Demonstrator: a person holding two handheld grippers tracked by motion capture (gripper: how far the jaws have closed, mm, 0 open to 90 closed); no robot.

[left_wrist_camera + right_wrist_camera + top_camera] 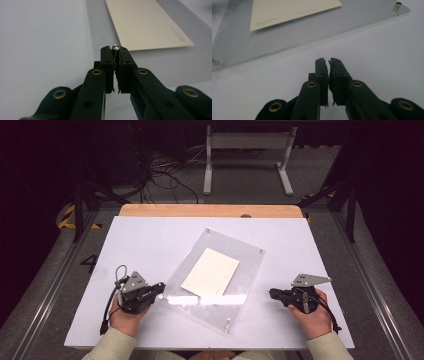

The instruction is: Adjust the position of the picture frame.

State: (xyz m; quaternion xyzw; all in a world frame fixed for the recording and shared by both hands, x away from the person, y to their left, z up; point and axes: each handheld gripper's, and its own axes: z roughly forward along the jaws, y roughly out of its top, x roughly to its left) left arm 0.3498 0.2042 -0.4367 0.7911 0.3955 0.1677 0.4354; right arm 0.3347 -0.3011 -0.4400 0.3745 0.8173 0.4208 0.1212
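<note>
Left tongs clenched on small silver corner screw of clear acrylic plate; right tongs clenched empty; risk: thin screw slipping out, plate skidding over white worktop, cream card shifting

left black hand-held gripper: jaws pinched shut on a tiny silver pin, low, pointing right | right black hand-held gripper: jaws closed with nothing between, low, pointing left

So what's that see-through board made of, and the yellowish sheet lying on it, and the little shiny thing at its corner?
The see-through board looks like clear, glossy acrylic or similar plastic: the white table shows through it and light glints off it. The yellowish sheet looks like matte cream paper or thin card, flat with faint print. The little shiny thing seems to be polished metal, probably a pin or standoff.
</note>
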